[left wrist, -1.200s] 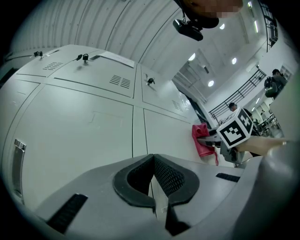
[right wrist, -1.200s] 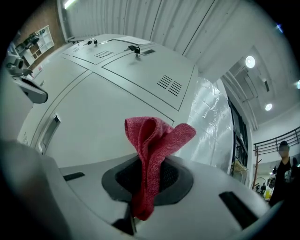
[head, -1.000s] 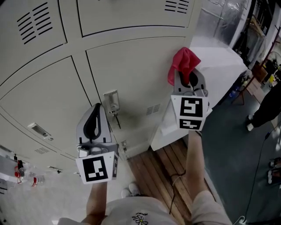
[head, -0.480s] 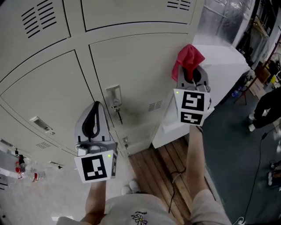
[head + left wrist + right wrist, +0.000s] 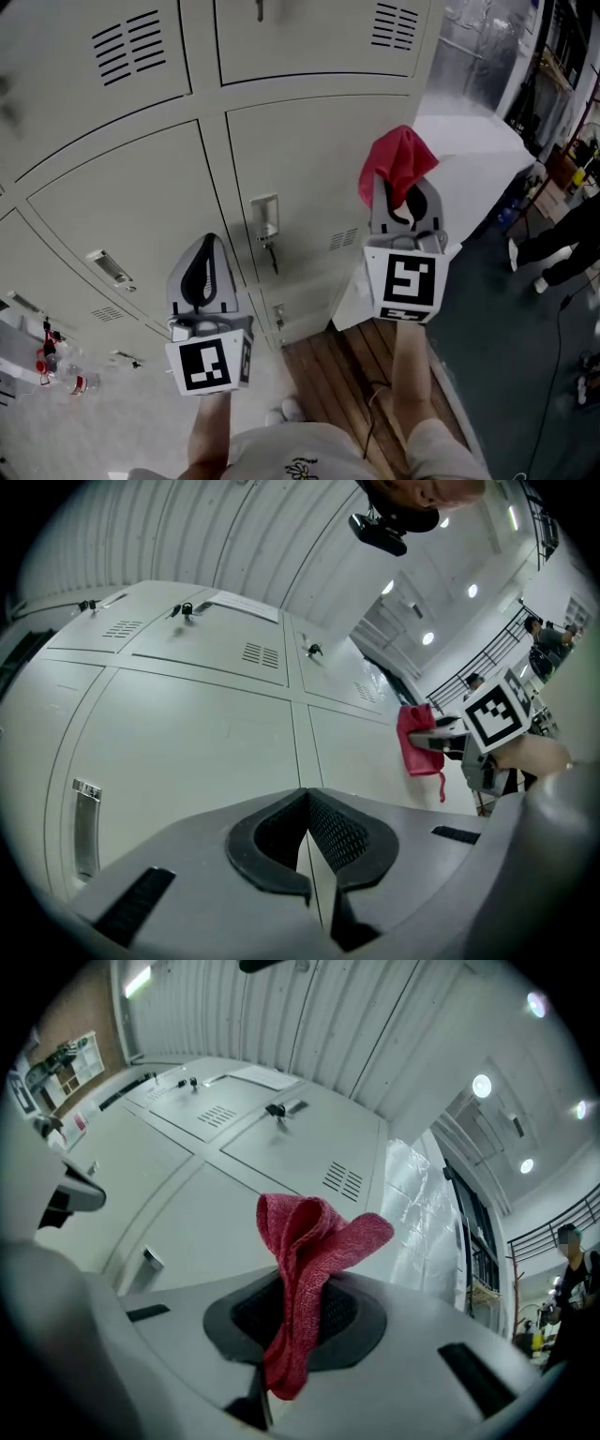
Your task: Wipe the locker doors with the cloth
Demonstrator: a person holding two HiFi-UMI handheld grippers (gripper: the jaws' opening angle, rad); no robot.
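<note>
Now the right claw, clenched on the red cloth, has edged toward the locker door; left claw stays closed.

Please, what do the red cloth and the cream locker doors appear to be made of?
The red cloth looks like a woven or knitted fabric, perhaps microfibre: the right gripper view shows a coarse, matt texture and soft folds. The cream locker doors are probably painted sheet metal, smooth with a slight sheen; the punched vent slots and pressed panel edges suggest it.
</note>
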